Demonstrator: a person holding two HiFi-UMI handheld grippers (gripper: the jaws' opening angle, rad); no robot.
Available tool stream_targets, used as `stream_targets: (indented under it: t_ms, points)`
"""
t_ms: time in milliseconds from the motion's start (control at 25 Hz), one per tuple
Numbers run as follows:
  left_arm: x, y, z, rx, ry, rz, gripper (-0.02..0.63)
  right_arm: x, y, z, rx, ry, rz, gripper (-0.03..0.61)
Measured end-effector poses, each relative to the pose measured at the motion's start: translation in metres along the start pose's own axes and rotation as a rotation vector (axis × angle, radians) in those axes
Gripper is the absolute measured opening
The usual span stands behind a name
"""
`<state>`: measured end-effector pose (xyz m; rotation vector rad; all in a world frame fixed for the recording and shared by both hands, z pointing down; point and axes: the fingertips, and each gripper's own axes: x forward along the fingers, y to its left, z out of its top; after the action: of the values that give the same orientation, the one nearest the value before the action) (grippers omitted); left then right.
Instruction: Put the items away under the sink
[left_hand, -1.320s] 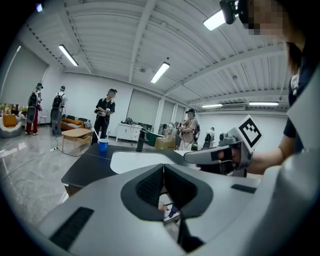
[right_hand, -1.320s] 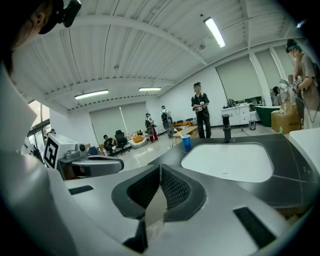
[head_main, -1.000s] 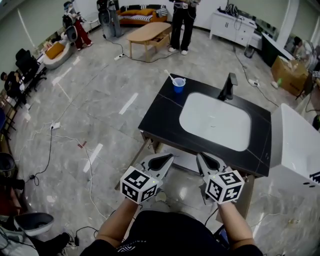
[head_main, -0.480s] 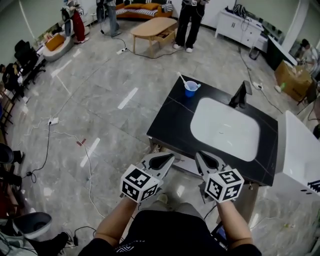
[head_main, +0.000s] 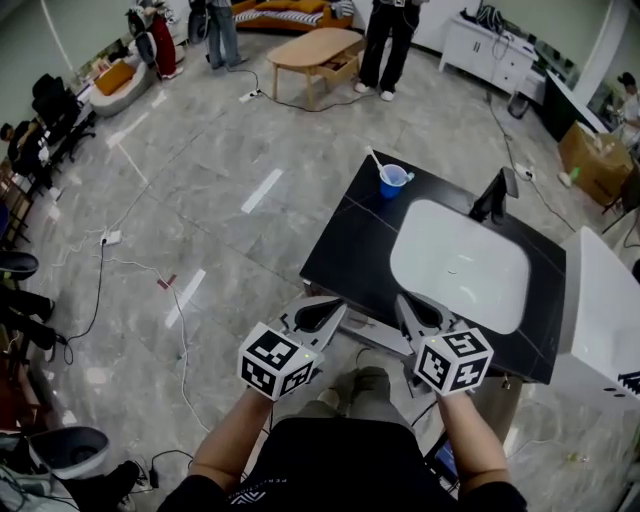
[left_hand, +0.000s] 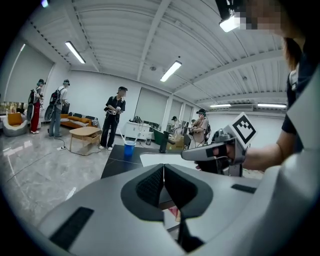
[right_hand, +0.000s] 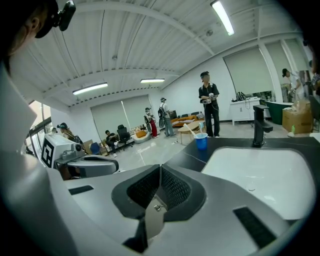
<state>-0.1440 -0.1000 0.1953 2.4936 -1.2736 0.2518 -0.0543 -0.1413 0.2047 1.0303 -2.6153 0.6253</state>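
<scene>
The black counter (head_main: 350, 245) with its white basin (head_main: 460, 265) stands just ahead of me. A blue cup (head_main: 394, 180) holding a white stick sits at its far left corner, and a black faucet (head_main: 495, 195) rises behind the basin. My left gripper (head_main: 325, 313) hangs at the counter's near left corner, shut with nothing in it. My right gripper (head_main: 410, 310) is over the counter's front edge, also shut and empty. The left gripper view shows the cup (left_hand: 129, 148) and the right gripper's body (left_hand: 215, 150). The right gripper view shows the basin (right_hand: 260, 172), cup (right_hand: 201, 141) and faucet (right_hand: 258, 125).
A white cabinet (head_main: 600, 310) stands close on the counter's right. Cables (head_main: 110, 265) trail over the grey floor at left. Several people stand at the back by a wooden coffee table (head_main: 310, 50). A cardboard box (head_main: 590, 150) sits far right.
The counter has slid to the right in the head view as the camera shifted. Both grippers stay shut and side by side, and a shoe now shows below them.
</scene>
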Motion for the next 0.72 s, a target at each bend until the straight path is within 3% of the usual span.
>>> stream_targets:
  t_ms: [360, 720]
  points:
    - [0.044, 0.014, 0.024, -0.004, -0.020, 0.011, 0.009, 0.029, -0.023, 0.028, -0.007, 0.009, 0.099, 0.037]
    - [0.095, 0.027, 0.047, -0.017, -0.050, 0.027, 0.009, 0.054, -0.066, 0.049, -0.024, 0.035, 0.133, 0.037]
